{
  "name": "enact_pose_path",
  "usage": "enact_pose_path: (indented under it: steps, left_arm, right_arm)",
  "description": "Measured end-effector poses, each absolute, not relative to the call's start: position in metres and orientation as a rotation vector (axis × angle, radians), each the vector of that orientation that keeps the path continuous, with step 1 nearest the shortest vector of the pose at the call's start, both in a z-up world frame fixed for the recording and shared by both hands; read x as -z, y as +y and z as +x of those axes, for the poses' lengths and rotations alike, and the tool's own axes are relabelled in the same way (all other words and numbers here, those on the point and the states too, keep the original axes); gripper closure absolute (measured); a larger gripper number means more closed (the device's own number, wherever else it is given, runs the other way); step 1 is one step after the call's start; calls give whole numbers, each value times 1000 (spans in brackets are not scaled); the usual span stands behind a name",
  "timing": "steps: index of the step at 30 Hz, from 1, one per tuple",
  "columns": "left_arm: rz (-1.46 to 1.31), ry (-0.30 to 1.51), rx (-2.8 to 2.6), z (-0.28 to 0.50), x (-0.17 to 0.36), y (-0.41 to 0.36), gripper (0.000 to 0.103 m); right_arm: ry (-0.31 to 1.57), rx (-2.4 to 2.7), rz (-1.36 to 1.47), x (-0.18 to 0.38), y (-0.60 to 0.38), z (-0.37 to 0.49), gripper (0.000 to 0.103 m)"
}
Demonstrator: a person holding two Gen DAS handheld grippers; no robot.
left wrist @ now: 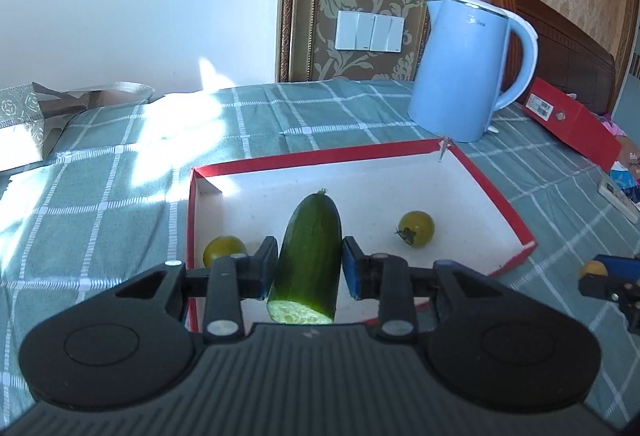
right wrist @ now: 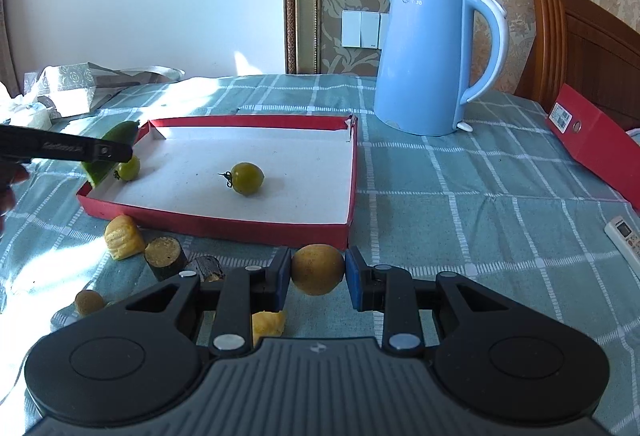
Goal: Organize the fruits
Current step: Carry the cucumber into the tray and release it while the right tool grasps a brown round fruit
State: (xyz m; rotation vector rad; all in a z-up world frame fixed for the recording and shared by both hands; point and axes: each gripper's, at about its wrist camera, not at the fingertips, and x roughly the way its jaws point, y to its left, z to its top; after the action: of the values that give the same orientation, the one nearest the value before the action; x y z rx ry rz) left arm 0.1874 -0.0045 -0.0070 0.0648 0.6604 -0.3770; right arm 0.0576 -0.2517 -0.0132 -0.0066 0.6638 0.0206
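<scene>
A shallow red box (left wrist: pixel 496 188) with a white floor lies on the checked cloth; it also shows in the right wrist view (right wrist: pixel 224 224). Two green tomatoes lie in it, one at the left (left wrist: pixel 223 249) (right wrist: pixel 129 168) and one at the right (left wrist: pixel 416 228) (right wrist: pixel 248 178). My left gripper (left wrist: pixel 309 268) is shut on a cut cucumber half (left wrist: pixel 310 256) and holds it over the box's near left edge; the cucumber (right wrist: pixel 114 150) shows in the right wrist view too. My right gripper (right wrist: pixel 317 274) is shut on a small round yellow-brown fruit (right wrist: pixel 317 269) just in front of the box.
A blue kettle (left wrist: pixel 464 68) (right wrist: pixel 428 60) stands behind the box. A red folder (right wrist: pixel 600 148) and a white remote (right wrist: pixel 624 236) lie at the right. Yellow pineapple chunks (right wrist: pixel 123 238), brown fruit pieces (right wrist: pixel 165 252) and a small round fruit (right wrist: pixel 89 301) lie in front of the box. Silver bags (right wrist: pixel 76 88) lie far left.
</scene>
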Motion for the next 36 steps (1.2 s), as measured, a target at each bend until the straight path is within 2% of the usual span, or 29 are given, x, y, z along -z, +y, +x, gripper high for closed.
enact_pose_path:
  steps: [8,17,31,36]
  left_arm:
    - [90,754,336,235,34,-21,72]
    - [94,801,314,247,54,-27,72]
    - [79,796,262,242,41,-16,72]
    - [92,788,265,236,35,-10,68]
  right_arm:
    - [683,-12,6,18,-260,65,75]
    - [711,-16,9,25,-265,77,75]
    - [698,-30,-17,20,-257,84,75]
    - [685,-33,-18,16,-252,83,75]
